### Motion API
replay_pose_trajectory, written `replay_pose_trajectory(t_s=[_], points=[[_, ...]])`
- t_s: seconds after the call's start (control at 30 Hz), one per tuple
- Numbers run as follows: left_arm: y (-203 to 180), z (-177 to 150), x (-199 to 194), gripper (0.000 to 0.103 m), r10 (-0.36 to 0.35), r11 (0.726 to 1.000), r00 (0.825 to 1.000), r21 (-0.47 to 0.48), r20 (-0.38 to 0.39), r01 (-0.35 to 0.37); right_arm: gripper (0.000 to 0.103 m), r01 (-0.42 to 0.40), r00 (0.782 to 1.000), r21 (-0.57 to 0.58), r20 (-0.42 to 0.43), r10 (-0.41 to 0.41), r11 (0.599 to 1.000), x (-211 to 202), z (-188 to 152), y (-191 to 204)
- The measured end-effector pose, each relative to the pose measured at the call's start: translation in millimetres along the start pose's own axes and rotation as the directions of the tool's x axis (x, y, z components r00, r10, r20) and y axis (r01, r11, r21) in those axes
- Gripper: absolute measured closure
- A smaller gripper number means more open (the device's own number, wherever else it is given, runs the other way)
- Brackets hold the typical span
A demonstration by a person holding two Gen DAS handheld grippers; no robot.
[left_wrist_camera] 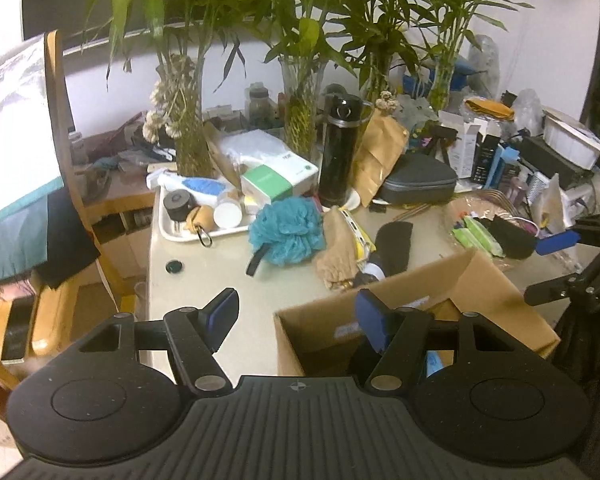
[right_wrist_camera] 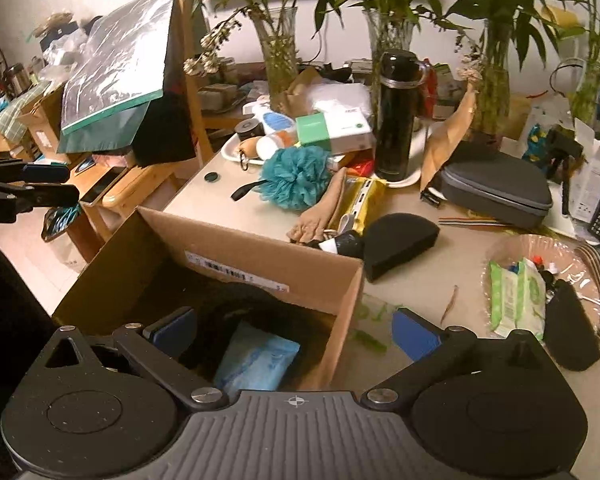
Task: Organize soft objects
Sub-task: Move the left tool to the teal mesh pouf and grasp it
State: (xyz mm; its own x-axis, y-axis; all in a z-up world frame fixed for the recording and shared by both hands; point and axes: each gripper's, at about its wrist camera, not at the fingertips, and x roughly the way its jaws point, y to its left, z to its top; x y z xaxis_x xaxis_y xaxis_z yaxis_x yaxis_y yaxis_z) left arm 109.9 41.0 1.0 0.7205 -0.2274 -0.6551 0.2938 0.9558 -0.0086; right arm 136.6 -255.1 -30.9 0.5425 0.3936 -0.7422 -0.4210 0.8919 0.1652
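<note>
A brown cardboard box [right_wrist_camera: 240, 248] stands open at the table's near edge, and inside it lie a dark cloth [right_wrist_camera: 240, 300] and a light blue packet [right_wrist_camera: 256, 356]. My right gripper [right_wrist_camera: 294, 334] hovers open and wide over the box's right wall, gripping nothing. My left gripper [left_wrist_camera: 298, 316] is open and empty beside the box [left_wrist_camera: 472, 292], above its left corner. On the table beyond are a teal bath pouf [right_wrist_camera: 296, 180] [left_wrist_camera: 288, 236], a beige crumpled cloth [right_wrist_camera: 320, 216] [left_wrist_camera: 338, 256] and a black half-round foam pad [right_wrist_camera: 400, 244] [left_wrist_camera: 394, 248].
A black flask [right_wrist_camera: 396, 120], a white tray [left_wrist_camera: 172, 232] of small items, a grey zip case [right_wrist_camera: 496, 192] and glass vases of bamboo [right_wrist_camera: 280, 52] crowd the back. A clear bowl [right_wrist_camera: 508, 248] with wipes sits right. A wooden chair [right_wrist_camera: 188, 80] hung with bags stands left.
</note>
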Motion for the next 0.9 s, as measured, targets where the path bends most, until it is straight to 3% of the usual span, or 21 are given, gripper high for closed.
replay_pose_trajectory(t_s=[0.23, 0.63, 0.9], points=[[8, 15, 17, 0.039, 0.007, 0.999, 1.000, 0.031, -0.003, -0.007, 0.000, 0.029, 0.999, 0.021, 0.024, -0.030, 0.999, 2, 4, -8], [32, 34, 65, 0.039, -0.040, 0.999, 0.999, 0.030, -0.015, 0.040, 0.000, 0.188, 0.978, 0.015, 0.086, -0.188, 0.982, 15, 7, -24], [49, 36, 106, 0.039, -0.049, 0.999, 0.997, -0.011, -0.057, 0.049, 0.000, 0.188, 0.976, 0.075, 0.094, -0.195, 0.979, 30, 9, -41]])
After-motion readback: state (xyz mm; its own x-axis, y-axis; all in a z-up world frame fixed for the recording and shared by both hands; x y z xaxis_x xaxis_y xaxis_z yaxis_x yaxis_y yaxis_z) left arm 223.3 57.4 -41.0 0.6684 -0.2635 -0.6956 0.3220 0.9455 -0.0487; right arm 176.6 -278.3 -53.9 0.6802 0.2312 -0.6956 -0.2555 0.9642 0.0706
